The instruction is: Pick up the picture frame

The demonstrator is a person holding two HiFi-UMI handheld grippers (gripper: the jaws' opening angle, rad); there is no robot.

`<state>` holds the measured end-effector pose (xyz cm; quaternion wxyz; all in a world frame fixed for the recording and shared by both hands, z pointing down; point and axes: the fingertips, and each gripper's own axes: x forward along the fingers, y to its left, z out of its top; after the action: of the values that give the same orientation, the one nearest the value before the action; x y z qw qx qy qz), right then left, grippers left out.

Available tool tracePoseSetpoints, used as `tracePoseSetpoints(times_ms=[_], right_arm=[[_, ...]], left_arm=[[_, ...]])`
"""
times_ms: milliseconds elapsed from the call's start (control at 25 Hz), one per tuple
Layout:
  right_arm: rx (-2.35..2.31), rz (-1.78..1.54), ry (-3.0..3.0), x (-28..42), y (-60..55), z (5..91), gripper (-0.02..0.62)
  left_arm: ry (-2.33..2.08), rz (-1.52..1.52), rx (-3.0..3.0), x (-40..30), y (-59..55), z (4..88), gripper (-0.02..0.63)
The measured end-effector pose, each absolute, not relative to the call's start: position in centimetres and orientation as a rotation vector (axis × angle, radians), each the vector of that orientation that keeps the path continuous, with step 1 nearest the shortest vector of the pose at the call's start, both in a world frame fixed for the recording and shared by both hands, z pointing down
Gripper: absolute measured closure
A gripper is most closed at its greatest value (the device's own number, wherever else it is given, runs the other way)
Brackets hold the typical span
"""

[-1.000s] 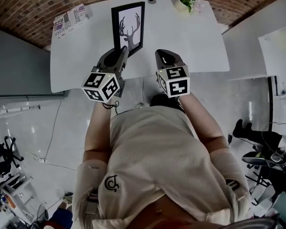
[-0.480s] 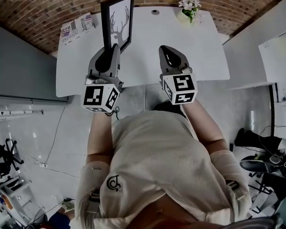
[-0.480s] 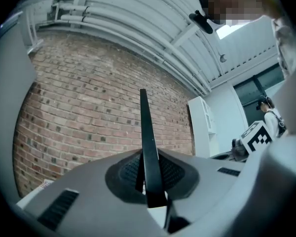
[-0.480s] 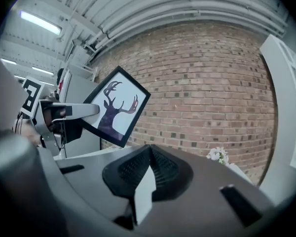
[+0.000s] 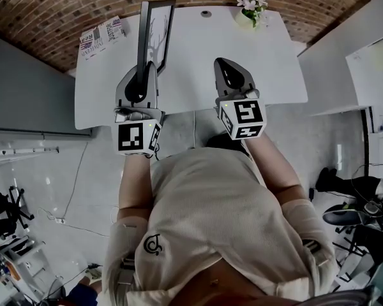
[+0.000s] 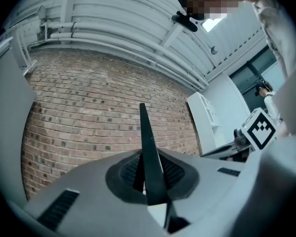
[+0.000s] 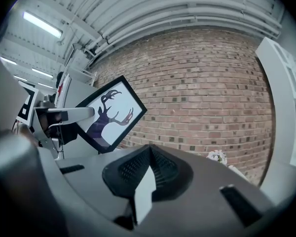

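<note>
**Head view.** The left gripper [image 5: 147, 69] is clamping its jaws on the lower edge of the frame [image 5: 154, 30], near the bench's [image 5: 268, 69] front edge. The frame is standing nearly upright, with its long axis running up and away from the gripper over the bench's left half. It looks to be hanging clear of the bench top. The right gripper [image 5: 225, 64] is hovering over the middle of the bench, well apart from the frame, so the left hand is carrying the frame alone. A newspaper [image 5: 102, 36] is lying at the bench's far-left corner, and its masthead is too small to read. Flowers [image 5: 254, 4] are sitting at the far-right corner. The person's shirt [image 5: 204, 215] is showing a small monogram emblem whose letters I cannot make out.

**Left gripper view.** The frame is showing edge-on as a thin dark blade rising from between the ribbed pads, which are pressing on both of its sides. A brick wall [image 6: 103, 112] is filling the background.

**Right gripper view.** The jaws are resting together with nothing between them. The frame is tilting off to the left with its face turned this way. The face is showing a dark antlered deer silhouette on white, with no writing.
</note>
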<state>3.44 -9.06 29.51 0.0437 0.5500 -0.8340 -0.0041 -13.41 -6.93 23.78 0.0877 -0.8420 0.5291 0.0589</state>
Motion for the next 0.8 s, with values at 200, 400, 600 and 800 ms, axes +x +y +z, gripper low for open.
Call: tracePoseSetpoints(times_ms=[200,400,600,800], right_arm=[[1.68,-0.023,-2.55,3.35,-8.93,29.41,0.589],[1.649,-0.062,-2.569,2.95,-8.57,29.09,0.591],[1.612,-0.061,-2.582,2.62,-8.23,29.1,0.592],[1.623,-0.068,-2.593,2.58,-8.27,28.93,0.591]], left_arm=[[1.576,0.169,-2.501,-13.42,-6.93,23.73,0.568],[1.559,0.152,-2.475,-13.18,-6.76,23.47,0.571],[1.546,0.139,-2.457,-12.8,-6.42,23.32,0.574],[1.551,0.138,-2.456,-12.91,-6.58,23.38,0.574]])
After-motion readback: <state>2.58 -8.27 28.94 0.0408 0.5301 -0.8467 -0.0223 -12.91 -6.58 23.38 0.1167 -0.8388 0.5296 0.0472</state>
